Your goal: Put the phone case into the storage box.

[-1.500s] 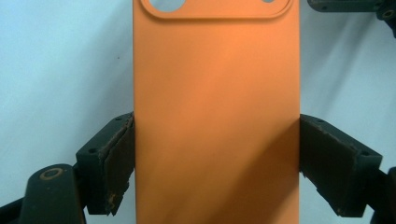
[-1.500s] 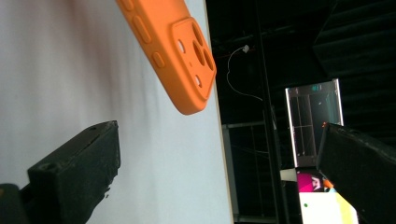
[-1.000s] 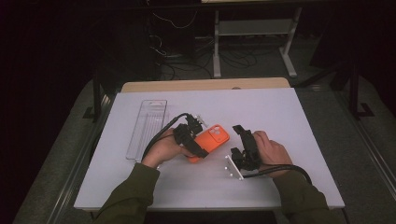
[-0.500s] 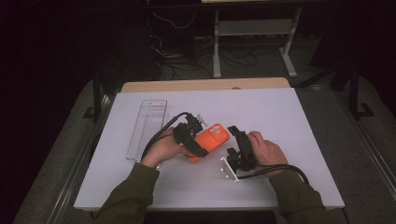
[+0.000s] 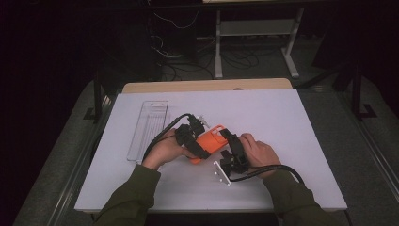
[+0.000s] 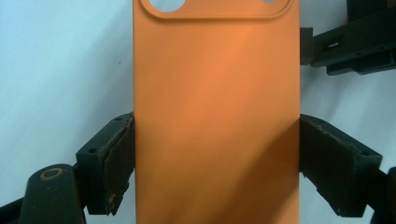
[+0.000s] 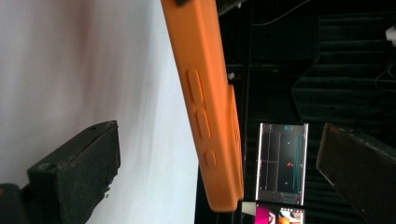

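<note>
Dark room all around, cables and a metal stand on the floor at the far end, and a white table lit up in the middle of it. Sitting on the table at the left is a clear plastic tray, long side running near to far, nothing to do with the action right now. Action is at the centre: the left gripper has its jaws clamped on the two long edges of an orange phone case, down toward the end away from the camera cutout. Makes sense to me, since pinching it low across the width leaves the whole cutout end sticking out free for the other hand to work on. From above, the case is lifted off the table and tilted, long axis running from near-left up to far-right, cutout end pointing far-right. The right gripper sits just right of it with jaws wide apart and nothing held; through its own camera the case hangs edge-on between the two jaws, button bumps facing the lens, neither pad touching. My guess is it's lining up to grab the case across its thickness, front to back, so the two grips don't fight each other.
</note>
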Demonstrator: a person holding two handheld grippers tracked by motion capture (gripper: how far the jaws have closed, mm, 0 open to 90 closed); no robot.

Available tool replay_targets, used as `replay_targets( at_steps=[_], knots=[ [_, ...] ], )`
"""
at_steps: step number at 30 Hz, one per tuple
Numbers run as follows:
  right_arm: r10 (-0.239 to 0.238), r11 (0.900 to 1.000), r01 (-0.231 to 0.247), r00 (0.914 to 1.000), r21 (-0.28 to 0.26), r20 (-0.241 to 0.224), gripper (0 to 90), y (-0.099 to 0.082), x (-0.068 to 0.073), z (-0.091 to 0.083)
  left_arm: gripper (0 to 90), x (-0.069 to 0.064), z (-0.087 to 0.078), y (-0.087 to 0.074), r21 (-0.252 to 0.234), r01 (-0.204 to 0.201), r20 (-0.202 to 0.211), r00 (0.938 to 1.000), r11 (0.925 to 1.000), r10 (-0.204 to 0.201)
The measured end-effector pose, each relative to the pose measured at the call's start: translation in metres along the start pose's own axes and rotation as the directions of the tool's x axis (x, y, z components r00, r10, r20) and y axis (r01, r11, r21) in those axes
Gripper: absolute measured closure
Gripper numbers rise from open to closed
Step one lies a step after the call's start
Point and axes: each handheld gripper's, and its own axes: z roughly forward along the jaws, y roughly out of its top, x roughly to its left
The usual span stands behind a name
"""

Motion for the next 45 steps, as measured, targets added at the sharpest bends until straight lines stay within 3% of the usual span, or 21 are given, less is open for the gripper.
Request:
replay_targets(
  at_steps=[9, 10, 15, 16, 24, 27, 30, 32, 34, 37, 39, 41, 44, 45],
  knots=[
    [-0.016, 0.9995, 0.016, 0.9998, -0.026, 0.013, 0.7, 0.008, 0.003, 0.0, 16.4, 0.001, 0.001, 0.0, 0.004, 0.0, 0.002, 1.0, 1.0, 0.0],
    [-0.007, 0.9998, 0.007, 0.9999, -0.02, 0.008, 1.2, 0.008, 0.005, -0.001, 16.4, -0.001, 0.002, 0.0, -0.008, 0.013, 0.003, 0.9999, 0.9999, -0.013],
    [-0.025, 0.9996, 0.025, 0.9997, -0.014, 0.001, 4.9, 0.012, 0.007, -0.002, 16.4, -0.001, 0.002, 0.0, -0.006, 0.012, -0.001, 0.9999, 0.9999, -0.012],
    [-0.05, 0.9987, 0.05, 0.9987, -0.004, -0.005, 6.0, 0.012, 0.006, -0.002, 16.4, -0.001, 0.002, 0.0, -0.005, 0.011, -0.002, 0.9999, 0.9999, -0.011],
    [-0.06, 0.9981, 0.061, 0.9975, -0.013, 0.036, 18.8, 0.015, 0.009, -0.005, 16.4, -0.002, 0.003, 0.0, 0.002, 0.008, 0.0, 1.0, 1.0, -0.008],
    [-0.054, 0.9984, 0.054, 0.998, -0.012, 0.033, 23.9, 0.017, 0.012, -0.007, 16.4, -0.002, 0.002, 0.0, 0.011, 0.0, 0.002, 1.0, 0.9999, 0.0],
    [-0.085, 0.9961, 0.086, 0.9959, -0.02, 0.031, 28.7, 0.019, 0.012, -0.006, 16.4, -0.001, 0.001, 0.001, 0.027, -0.027, -0.003, 0.9996, 0.9993, 0.027],
    [-0.084, 0.9964, 0.084, 0.9962, -0.01, 0.024, 32.7, 0.019, 0.014, -0.006, 16.4, -0.001, 0.001, 0.001, 0.028, -0.029, -0.003, 0.9996, 0.9992, 0.029],
    [-0.114, 0.9934, 0.114, 0.9934, -0.006, 0.012, 36.8, 0.019, 0.014, -0.006, 16.4, -0.002, 0.002, 0.001, 0.018, -0.017, 0.001, 0.9999, 0.9997, 0.017],
    [-0.11, 0.9939, 0.11, 0.9937, 0.001, 0.019, 41.2, 0.02, 0.015, -0.006, 16.4, -0.003, 0.002, 0.001, 0.025, -0.024, 0.003, 0.9997, 0.9994, 0.024],
    [-0.074, 0.9973, 0.074, 0.9966, -0.003, 0.036, 43.1, 0.02, 0.018, -0.006, 16.4, -0.003, 0.002, 0.002, 0.027, -0.03, 0.004, 0.9996, 0.9992, 0.03],
    [-0.081, 0.9967, 0.081, 0.9963, -0.002, 0.026, 45.6, 0.021, 0.019, -0.006, 16.4, -0.003, 0.002, 0.002, 0.028, -0.032, 0.004, 0.9995, 0.9991, 0.032],
    [-0.093, 0.9956, 0.093, 0.9945, -0.005, 0.049, 49.1, 0.022, 0.02, -0.006, 16.4, -0.003, 0.001, 0.002, 0.028, -0.031, 0.005, 0.9995, 0.9991, 0.031],
    [-0.107, 0.9942, 0.107, 0.9939, -0.009, 0.027, 50.4, 0.022, 0.02, -0.006, 16.4, -0.004, 0.001, 0.002, 0.027, -0.031, 0.003, 0.9995, 0.9992, 0.031]
  ],
)
